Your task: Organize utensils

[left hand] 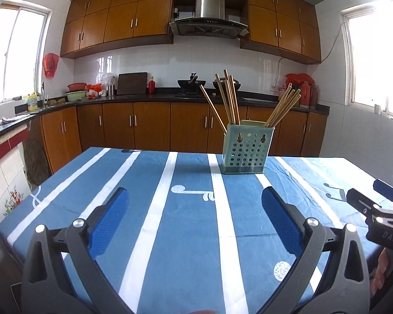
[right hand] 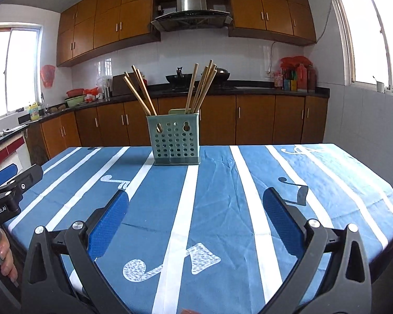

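Since every chopstick (right hand: 144,93) already stands bundled in the green perforated holder (right hand: 176,141) at centre frame on the desk (right hand: 222,183), the left tool (left hand: 195,219) and right tool (right hand: 195,219) hang wide open and empty.

I see bright daylight pouring through blown-out windows (left hand: 380,60) on both sides, glare on the white wall tiles (left hand: 154,64), a soft shadow beside the utensil holder (right hand: 174,141) on the tablecloth (right hand: 222,183), sharp focus centrally, and strong fisheye bending with dark corners.
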### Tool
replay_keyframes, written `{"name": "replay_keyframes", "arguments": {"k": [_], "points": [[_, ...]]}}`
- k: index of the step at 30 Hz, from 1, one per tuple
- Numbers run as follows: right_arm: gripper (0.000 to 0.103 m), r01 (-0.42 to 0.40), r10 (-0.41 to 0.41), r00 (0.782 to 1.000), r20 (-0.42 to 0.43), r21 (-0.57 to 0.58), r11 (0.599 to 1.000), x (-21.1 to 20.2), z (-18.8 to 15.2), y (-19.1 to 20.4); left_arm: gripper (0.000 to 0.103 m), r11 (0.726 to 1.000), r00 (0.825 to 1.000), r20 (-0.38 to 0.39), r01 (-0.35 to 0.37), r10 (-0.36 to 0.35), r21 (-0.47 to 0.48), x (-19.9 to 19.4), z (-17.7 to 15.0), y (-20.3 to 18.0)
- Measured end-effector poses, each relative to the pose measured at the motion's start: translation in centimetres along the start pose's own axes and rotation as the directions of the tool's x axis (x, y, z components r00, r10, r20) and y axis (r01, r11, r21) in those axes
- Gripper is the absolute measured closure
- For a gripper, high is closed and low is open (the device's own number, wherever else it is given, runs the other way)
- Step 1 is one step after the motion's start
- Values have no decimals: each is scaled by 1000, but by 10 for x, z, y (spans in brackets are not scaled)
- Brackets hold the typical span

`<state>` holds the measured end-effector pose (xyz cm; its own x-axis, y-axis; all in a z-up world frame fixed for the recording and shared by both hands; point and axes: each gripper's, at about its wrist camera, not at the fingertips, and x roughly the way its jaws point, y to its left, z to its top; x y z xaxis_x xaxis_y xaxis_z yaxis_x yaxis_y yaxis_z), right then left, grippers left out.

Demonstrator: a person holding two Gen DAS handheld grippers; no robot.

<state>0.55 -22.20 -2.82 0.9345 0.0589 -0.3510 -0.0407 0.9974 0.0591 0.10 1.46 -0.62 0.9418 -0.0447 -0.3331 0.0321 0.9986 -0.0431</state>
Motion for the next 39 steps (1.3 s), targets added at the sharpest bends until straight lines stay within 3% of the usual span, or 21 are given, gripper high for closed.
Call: {"name": "replay_keyframes", "arguments": {"k": [39], "points": [[2, 4, -4, 999, -49, -9, 1000, 6, -13, 1, 4, 1000, 999, -43, 19, -19, 7, 13, -17, -9]]}}
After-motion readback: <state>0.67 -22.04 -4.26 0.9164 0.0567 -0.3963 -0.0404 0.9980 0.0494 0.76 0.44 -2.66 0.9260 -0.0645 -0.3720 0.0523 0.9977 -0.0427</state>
